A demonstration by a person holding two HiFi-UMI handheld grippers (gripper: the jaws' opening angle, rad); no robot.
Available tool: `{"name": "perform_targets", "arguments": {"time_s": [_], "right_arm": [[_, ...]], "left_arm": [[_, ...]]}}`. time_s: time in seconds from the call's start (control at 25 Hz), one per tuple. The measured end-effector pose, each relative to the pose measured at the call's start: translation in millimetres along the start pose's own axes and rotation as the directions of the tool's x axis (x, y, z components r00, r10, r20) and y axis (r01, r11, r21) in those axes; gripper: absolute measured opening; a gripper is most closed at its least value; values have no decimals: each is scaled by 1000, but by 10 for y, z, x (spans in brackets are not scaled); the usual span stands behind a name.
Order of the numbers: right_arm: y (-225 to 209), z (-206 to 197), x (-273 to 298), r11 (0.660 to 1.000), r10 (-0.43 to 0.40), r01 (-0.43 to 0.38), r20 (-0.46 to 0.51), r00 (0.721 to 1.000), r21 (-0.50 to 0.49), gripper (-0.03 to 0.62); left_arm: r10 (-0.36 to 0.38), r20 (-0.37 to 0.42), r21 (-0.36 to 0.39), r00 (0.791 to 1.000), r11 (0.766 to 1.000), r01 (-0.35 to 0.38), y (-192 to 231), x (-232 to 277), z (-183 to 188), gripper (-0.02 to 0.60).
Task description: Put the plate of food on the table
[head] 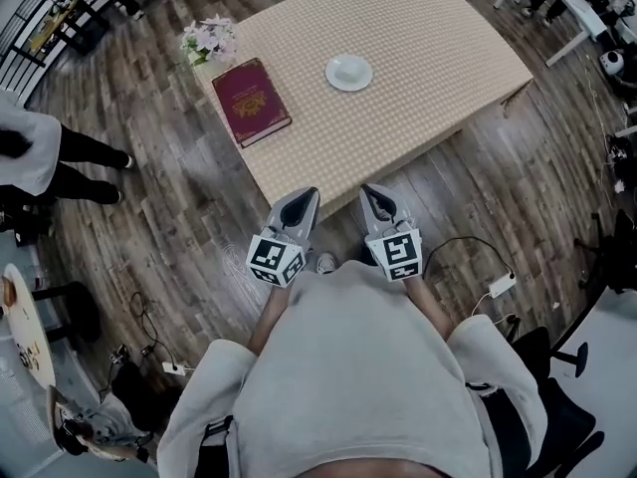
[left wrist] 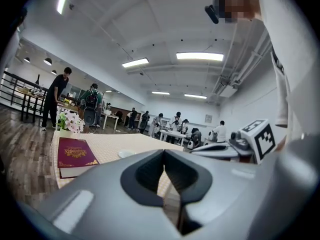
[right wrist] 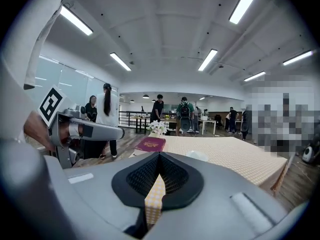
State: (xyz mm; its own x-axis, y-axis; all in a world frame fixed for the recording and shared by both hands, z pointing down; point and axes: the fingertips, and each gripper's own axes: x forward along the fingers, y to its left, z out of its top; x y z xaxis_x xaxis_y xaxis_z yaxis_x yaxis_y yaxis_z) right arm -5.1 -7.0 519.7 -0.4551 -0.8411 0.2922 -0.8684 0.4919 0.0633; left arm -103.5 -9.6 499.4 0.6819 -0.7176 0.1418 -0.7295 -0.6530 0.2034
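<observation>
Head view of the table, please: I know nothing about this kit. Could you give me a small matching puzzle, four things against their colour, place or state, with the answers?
Things:
1. book
2. dish
3. flowers
4. left tongs

Descriptions:
A. white, out on the table, away from its edges
B. shut and empty, by the table's near edge
C. pink and white, at a corner of the table
D. dark red, lying flat next to the flowers

Pairs: 1-D, 2-A, 3-C, 4-B.
</observation>
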Motion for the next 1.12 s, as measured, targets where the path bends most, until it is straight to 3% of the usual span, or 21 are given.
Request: {"name": "perform_targets", "arguments": {"time_s": [0.32, 0.84, 1.12], "right_arm": [[154, 6, -435, 998, -59, 59, 4, 998, 18, -2], [-152, 34, -1028, 999, -26, 27, 30, 999, -26, -3], [-187, -22, -1114, 1000, -22, 22, 27, 999, -7, -3]], "left_arm": [[-74, 4, 14, 997, 997, 74, -404, -176, 12, 8], [-55, 24, 9, 998, 998, 54, -1178, -124, 22, 8], [-53, 38, 27, 998, 998, 52, -1316, -104, 66, 8]]}}
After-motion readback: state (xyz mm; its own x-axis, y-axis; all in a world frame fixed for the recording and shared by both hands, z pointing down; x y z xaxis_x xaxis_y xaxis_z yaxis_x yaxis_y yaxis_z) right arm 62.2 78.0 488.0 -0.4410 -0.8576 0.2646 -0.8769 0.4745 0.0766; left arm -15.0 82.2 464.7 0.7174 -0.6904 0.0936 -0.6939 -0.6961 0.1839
